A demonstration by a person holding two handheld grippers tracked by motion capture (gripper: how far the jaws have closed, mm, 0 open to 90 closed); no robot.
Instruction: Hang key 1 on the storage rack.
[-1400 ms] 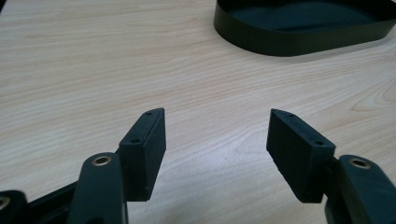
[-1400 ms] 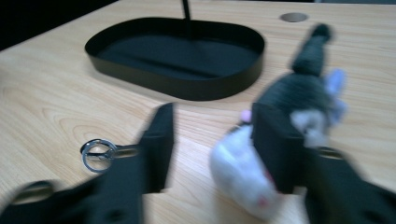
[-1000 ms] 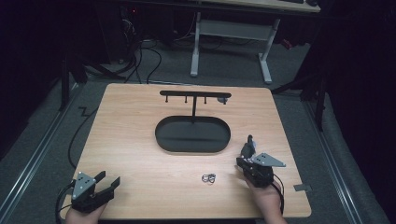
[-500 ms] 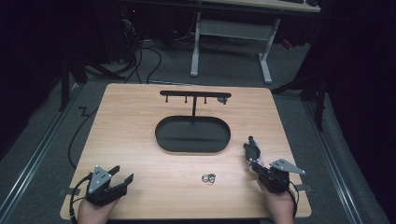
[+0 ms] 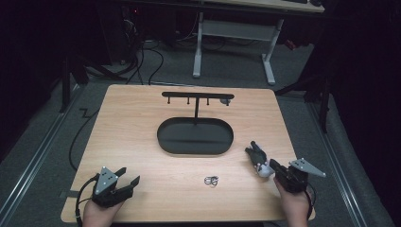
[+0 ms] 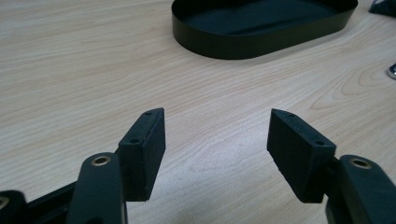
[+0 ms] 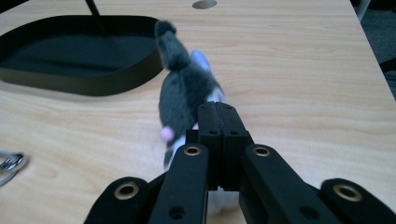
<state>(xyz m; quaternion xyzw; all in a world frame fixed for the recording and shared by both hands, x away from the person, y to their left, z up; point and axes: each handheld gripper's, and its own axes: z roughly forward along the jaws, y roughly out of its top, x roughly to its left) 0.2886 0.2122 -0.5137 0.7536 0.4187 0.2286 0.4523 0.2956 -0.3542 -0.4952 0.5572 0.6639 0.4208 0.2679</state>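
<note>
A small grey plush mouse point(image 5: 256, 155) with pink and white parts lies on the wooden table point(image 5: 123, 123), right of a black oval tray point(image 5: 195, 152). My right gripper point(image 5: 274, 166) is shut, its jaws pressed together just over the mouse's near end. In the right gripper view the mouse point(image 7: 180, 88) stretches away from the right gripper point(image 7: 217, 106) toward the tray point(image 7: 84, 84). I see nothing between the pads. My left gripper point(image 5: 130, 174) stands open and empty at the front left, low over bare wood point(image 6: 217, 135).
A black T-shaped stand point(image 5: 196, 95) with small pegs rises from the tray's far side. A small cluster of metal rings point(image 5: 211, 180) lies in front of the tray, also in the right gripper view point(image 7: 9, 163). The table's front edge is close to both hands.
My right gripper has drawn back to the right and toward the front edge, while the mouse has stayed near the same spot. The left gripper has shifted right and a little forward.
</note>
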